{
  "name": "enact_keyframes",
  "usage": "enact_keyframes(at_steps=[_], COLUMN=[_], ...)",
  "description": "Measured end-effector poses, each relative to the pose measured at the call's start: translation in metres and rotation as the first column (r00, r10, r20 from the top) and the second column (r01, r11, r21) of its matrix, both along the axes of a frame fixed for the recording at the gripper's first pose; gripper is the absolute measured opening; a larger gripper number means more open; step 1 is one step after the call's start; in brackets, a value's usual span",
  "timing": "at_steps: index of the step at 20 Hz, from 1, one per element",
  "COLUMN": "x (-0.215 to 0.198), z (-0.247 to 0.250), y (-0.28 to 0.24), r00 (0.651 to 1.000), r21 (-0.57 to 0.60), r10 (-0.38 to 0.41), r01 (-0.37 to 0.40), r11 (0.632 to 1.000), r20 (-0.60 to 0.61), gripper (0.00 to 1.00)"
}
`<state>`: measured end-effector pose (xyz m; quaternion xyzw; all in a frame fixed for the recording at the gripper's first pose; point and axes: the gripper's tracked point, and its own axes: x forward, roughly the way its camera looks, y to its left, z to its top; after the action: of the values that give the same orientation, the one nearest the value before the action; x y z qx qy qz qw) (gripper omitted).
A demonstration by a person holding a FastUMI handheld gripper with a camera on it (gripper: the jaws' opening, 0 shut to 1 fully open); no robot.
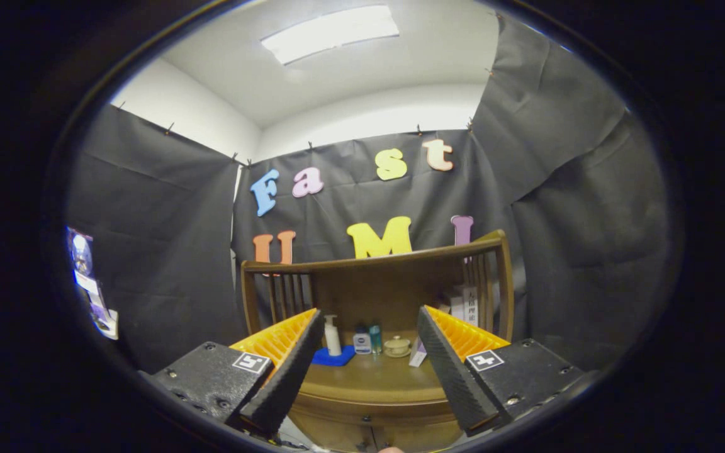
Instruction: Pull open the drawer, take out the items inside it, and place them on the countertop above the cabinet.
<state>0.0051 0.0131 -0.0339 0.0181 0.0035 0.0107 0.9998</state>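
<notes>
White pump bottle (332,335) stands on a blue cloth (333,358), far left. Right of it: small dark-capped bottle (362,341), teal bottle (376,338), lidded cream cup (397,345). Boxes (463,305) far right. Ceiling light panel (330,33) overhead.

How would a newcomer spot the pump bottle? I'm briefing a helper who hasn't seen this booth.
Find the wooden cabinet with a railed back, beyond the open gripper. On its countertop, the pump bottle stands upright on a blue pad, leftmost in the row. It is white and taller than the small bottles and the lidded cup beside it.
</notes>
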Motion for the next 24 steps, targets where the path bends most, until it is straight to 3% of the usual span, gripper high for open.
enact_keyframes(at_steps=[5,11,17,20,24], x=[0.01,0.024,0.043,0.056,0.073], z=[-0.057,-0.159,-0.253,-0.292,-0.334], y=[-0.005,-0.005,0.004,0.005,-0.008], r00=[0.999,0.984,0.944,0.925,0.892], r21=[-0.041,-0.051,-0.027,0.02,0.007], r10=[-0.022,-0.015,-0.004,-0.015,-0.084], r01=[0.02,0.006,-0.005,0.024,0.097], r11=[0.999,0.999,1.0,1.0,0.995], r20=[-0.049,-0.178,-0.33,-0.38,-0.444], gripper=[0.98,0.98,0.98,0.98,0.9])
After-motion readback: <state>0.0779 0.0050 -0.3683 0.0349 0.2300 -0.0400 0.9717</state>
